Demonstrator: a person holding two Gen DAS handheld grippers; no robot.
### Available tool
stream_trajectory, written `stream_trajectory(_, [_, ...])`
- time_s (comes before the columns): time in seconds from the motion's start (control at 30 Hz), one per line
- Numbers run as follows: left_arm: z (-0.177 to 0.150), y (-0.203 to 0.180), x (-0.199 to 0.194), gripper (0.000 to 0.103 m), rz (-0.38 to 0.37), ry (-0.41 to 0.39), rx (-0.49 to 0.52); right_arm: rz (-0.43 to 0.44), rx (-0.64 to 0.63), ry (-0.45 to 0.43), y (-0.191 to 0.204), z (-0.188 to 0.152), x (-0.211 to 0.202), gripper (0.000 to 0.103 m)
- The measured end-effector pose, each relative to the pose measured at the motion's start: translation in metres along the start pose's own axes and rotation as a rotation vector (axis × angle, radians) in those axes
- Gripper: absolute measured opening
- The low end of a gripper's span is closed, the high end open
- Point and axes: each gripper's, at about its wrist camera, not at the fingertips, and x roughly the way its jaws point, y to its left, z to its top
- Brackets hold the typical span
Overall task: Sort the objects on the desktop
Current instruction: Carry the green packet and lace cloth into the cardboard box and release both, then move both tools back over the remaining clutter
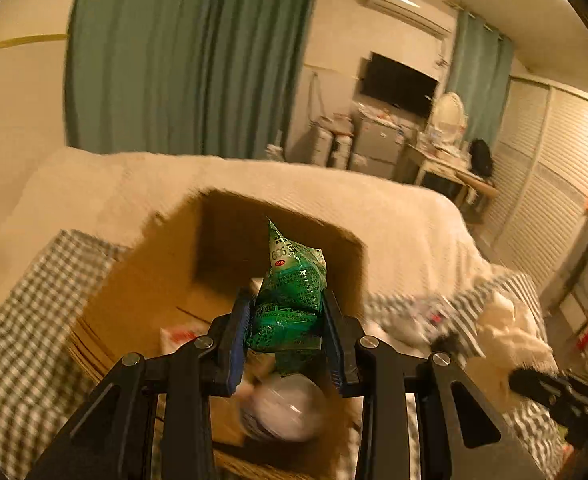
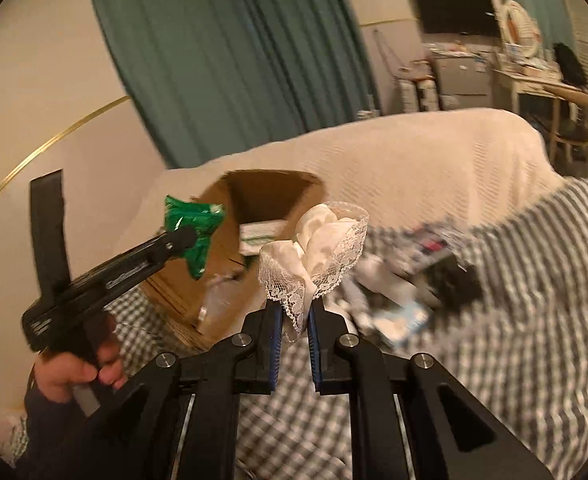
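We held the left gripper clenched on a crinkled green plastic sachet with printed text, its blue-padded fingers pressing the packet from both sides so that its pointed top stood up above them. In the right wrist view the same green sachet hung in the air beside the near wall of an open brown cardboard box, with our left hand wrapped round the black handle below.

The right gripper was closed tightly on a white satin and lace scrunchie, pinching a strip of its lace trim while the ruffled bulk stood above the fingertips, lifted clear of the bedding.

The cardboard box sat on a grey-and-white checked blanket, against a cream textured throw. Inside it we saw a white box with green print; through the left camera a blurred, rounded pale object lay just beneath the sachet. To the right of the box, a jumble of small items, too blurred to identify, lay scattered on the striped bedding. Teal curtains hung behind.
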Motion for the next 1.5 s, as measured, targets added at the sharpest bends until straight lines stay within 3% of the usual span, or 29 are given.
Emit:
stream_trajectory(0.13, [-0.003, 0.031, 0.014, 0.034, 0.034, -0.011, -0.053, 0.046, -0.061, 0.005, 0.031, 0.011, 0.027, 0.011])
stream_trajectory(0.27, [-0.022, 0.059, 0.036, 0.034, -0.01, 0.024, -0.104, 0.073, -0.105, 0.026, 0.054, 0.013, 0.06, 0.011])
stream_trajectory(0.4, [-0.033, 0.075, 0.055, 0.034, 0.018, 0.061, -0.108, 0.083, -0.124, 0.067, 0.068, 0.013, 0.1, 0.011])
stream_trajectory(0.73, [-0.04, 0.079, 0.06, 0.036, 0.026, 0.065, -0.077, 0.063, -0.106, 0.093, 0.067, 0.024, 0.15, 0.011])
stream_trajectory(0.77, [-0.04, 0.079, 0.06, 0.036, 0.031, 0.065, -0.075, 0.058, -0.104, 0.089, 0.068, 0.025, 0.15, 0.012])
stream_trajectory(0.83, [-0.039, 0.078, 0.057, 0.049, 0.04, 0.062, -0.076, 0.053, -0.1, 0.086, 0.068, 0.025, 0.149, 0.022])
stream_trajectory(0.9, [-0.038, 0.077, 0.054, 0.061, 0.045, 0.054, -0.072, 0.042, -0.089, 0.082, 0.066, 0.025, 0.146, 0.04])
stream_trajectory(0.93, [-0.037, 0.076, 0.052, 0.074, 0.053, 0.049, -0.07, 0.043, -0.08, 0.08, 0.065, 0.026, 0.146, 0.041])
stream_trajectory(1.0, [-0.037, 0.076, 0.046, 0.08, 0.069, 0.024, -0.072, 0.039, -0.07, 0.074, 0.063, 0.027, 0.141, 0.042])
stream_trajectory(1.3, [-0.038, 0.066, 0.033, 0.08, 0.053, 0.015, -0.075, -0.07, -0.042, 0.028, 0.022, 0.025, 0.088, 0.042])
stream_trajectory(1.5, [-0.045, 0.016, 0.01, 0.08, 0.001, 0.011, 0.012, -0.226, 0.03, -0.01, -0.045, 0.009, 0.018, 0.042])
